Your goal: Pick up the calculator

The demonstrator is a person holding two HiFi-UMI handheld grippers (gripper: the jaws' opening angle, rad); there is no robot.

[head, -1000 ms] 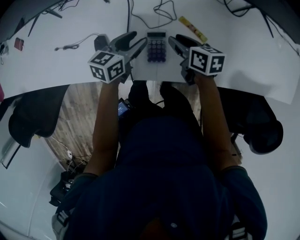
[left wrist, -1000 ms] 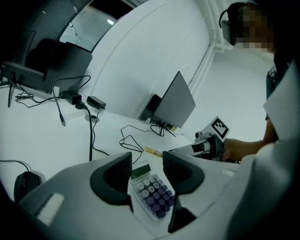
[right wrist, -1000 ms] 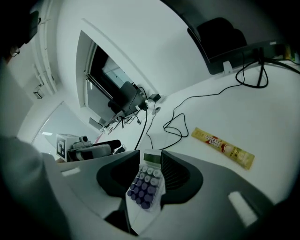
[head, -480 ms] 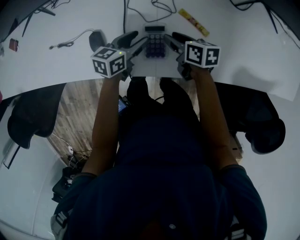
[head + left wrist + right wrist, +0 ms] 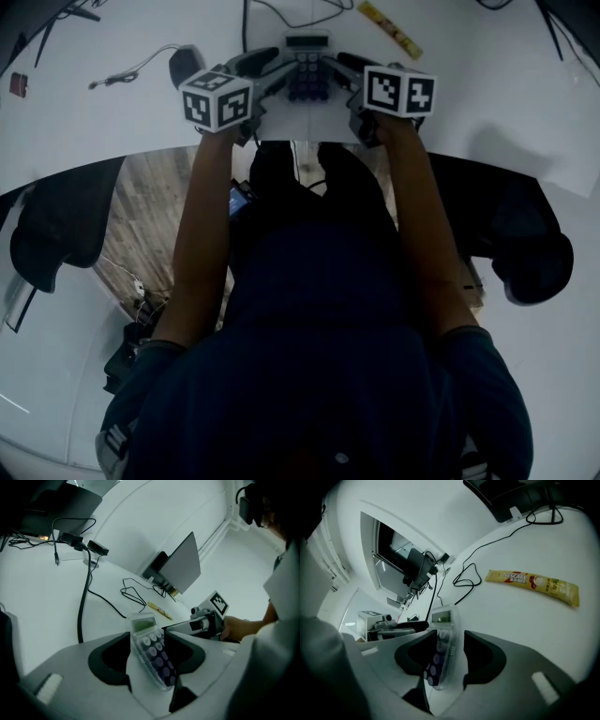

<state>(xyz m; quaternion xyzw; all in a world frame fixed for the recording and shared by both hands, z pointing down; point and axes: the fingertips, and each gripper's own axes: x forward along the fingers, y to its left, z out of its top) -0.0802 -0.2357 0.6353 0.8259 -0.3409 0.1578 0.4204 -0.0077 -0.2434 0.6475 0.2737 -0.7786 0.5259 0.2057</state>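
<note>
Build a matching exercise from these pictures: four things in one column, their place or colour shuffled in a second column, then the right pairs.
Things:
1. calculator
2. Nescafe sachet
3. black cable
4. floor

Place or colour:
A. yellow, lying flat on the white table
B. between the tongs of the left gripper and of the right gripper
C. wood planks, past the table's near edge
D. trails across the table

Pairs: 1-B, 2-A, 3-D, 4-C
</note>
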